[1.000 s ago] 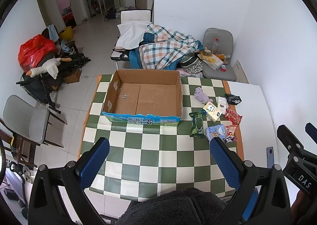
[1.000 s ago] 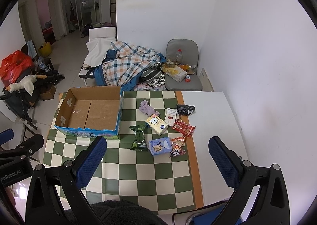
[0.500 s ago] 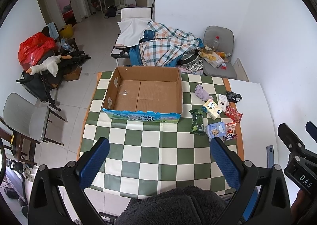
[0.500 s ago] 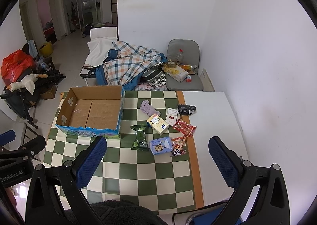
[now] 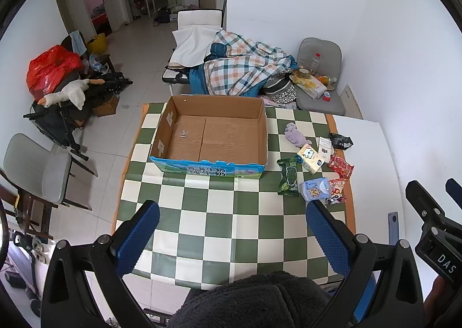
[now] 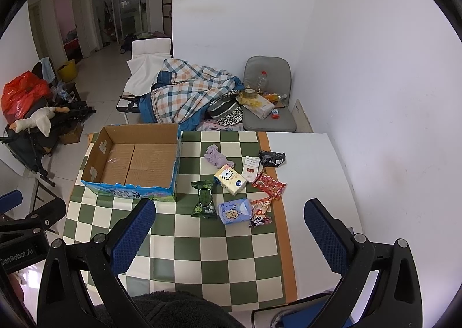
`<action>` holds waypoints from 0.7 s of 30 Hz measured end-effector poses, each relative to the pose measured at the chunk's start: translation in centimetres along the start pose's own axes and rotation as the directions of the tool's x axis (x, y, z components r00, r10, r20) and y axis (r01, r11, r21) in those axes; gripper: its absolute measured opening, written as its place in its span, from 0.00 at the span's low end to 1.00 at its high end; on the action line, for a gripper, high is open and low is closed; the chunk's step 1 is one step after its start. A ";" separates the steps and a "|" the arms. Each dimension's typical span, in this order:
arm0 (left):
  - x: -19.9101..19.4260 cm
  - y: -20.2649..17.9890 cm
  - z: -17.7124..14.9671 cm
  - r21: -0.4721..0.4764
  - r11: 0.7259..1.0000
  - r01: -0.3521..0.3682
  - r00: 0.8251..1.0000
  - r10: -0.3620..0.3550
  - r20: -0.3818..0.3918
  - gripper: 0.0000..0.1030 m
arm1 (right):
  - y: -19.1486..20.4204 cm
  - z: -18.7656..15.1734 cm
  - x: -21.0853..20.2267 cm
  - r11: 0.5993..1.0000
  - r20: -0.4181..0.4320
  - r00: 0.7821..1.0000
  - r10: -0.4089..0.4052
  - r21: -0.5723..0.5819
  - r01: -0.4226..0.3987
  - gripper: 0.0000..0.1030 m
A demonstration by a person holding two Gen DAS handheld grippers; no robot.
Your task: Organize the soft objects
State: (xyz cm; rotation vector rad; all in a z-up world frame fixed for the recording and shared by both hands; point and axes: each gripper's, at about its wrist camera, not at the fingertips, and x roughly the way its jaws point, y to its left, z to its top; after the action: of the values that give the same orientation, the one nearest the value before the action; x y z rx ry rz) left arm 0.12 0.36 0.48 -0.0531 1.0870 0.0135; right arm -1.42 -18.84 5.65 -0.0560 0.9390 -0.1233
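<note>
Left wrist view: left claw (image 5: 231,229) spread, holding nothing, above the tabletop (image 5: 219,224). Box (image 5: 210,137) open; packets (image 5: 313,167) lie right of it, print unreadable. Right claw (image 5: 433,203) cut off at frame edge.

Right wrist view: right claw (image 6: 231,225) spread, holding nothing; purple cloth (image 6: 215,156) beside box (image 6: 135,160).

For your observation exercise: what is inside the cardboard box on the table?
The cardboard box holds no packets: only its bare brown floor flaps show, with a small pale scrap on them. The strip behind its near wall is hidden.

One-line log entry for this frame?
phase: pre-grasp | left gripper: open | right gripper: open | cardboard box: empty | soft packs: on table
</note>
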 end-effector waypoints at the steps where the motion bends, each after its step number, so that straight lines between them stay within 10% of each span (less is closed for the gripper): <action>1: 0.0 0.0 0.0 0.002 1.000 -0.002 1.000 0.002 0.000 1.00 | 0.0 0.0 0.0 1.000 -0.001 1.000 -0.001 0.000 0.001 1.00; 21: 6.2 -1.6 1.5 0.034 0.999 0.042 0.996 -0.040 -0.080 1.00 | -1.0 -1.1 4.2 0.998 -0.093 0.996 0.010 0.070 -0.003 1.00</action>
State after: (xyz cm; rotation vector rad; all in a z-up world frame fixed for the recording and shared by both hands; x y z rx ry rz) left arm 4.33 -1.21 -4.25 -0.0445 1.1649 -0.0449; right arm 0.07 -20.39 1.74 0.0170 1.0269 -0.1535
